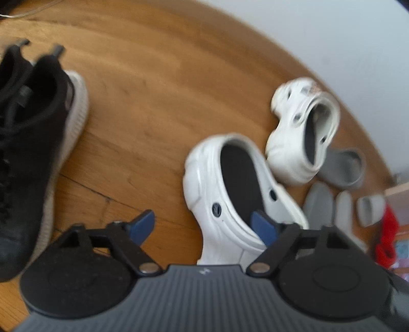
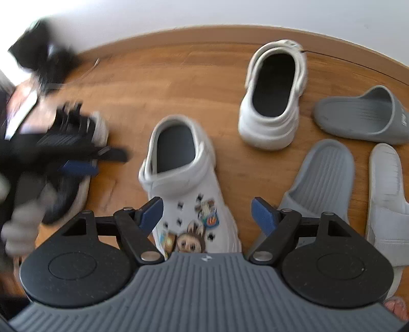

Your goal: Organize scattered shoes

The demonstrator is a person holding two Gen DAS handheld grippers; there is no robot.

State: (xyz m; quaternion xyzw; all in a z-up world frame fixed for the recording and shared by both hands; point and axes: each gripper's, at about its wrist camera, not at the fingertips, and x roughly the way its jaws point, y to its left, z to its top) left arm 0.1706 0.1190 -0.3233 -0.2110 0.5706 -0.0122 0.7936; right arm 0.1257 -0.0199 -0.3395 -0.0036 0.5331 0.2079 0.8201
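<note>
In the left wrist view my left gripper [image 1: 204, 224] is open, its right finger [image 1: 263, 227] over the opening of a white clog [image 1: 230, 194] on the wooden floor. A second white clog [image 1: 304, 130] lies tilted beyond it. Two black sneakers [image 1: 30, 143] stand at the left. In the right wrist view my right gripper [image 2: 207, 214] is open above a white clog with charms [image 2: 184, 184]. The other white clog [image 2: 273, 99] stands further back. The left gripper [image 2: 81, 163] shows blurred at the left over a black sneaker [image 2: 76, 194].
Grey slides [image 2: 363, 115] [image 2: 322, 176] and a light slide [image 2: 386, 189] lie at the right. They also show in the left wrist view [image 1: 342, 166]. A white wall [image 2: 204, 12] borders the floor. Red cloth [image 1: 388, 237] lies at the far right.
</note>
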